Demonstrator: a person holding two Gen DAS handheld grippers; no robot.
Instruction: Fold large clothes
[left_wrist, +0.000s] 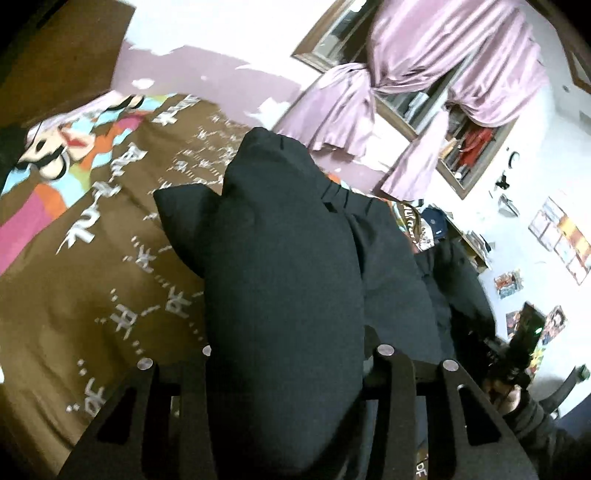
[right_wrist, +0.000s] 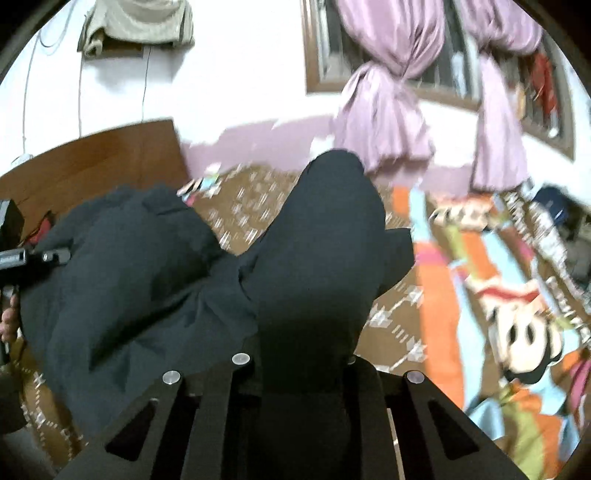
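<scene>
Gripping one dark garment (left_wrist: 288, 258) above one printed bedspread (left_wrist: 92, 288), two tools (left_wrist: 291, 373) (right_wrist: 295, 369) are both clenched on it.

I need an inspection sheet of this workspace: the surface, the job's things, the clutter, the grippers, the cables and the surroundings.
Surface: bed with brown patterned bedsheet, cartoon print at one side.
Job's things: black garment, bunched, lifted off the sheet between both grippers.
Clutter: navy cap at the bed's edge.
Grippers: left gripper and right gripper each shut on garment fabric.
Cables: thin wires hang down the white wall.
Surroundings: tied purple curtains over a wooden window frame; posters on the wall; wooden headboard.
</scene>
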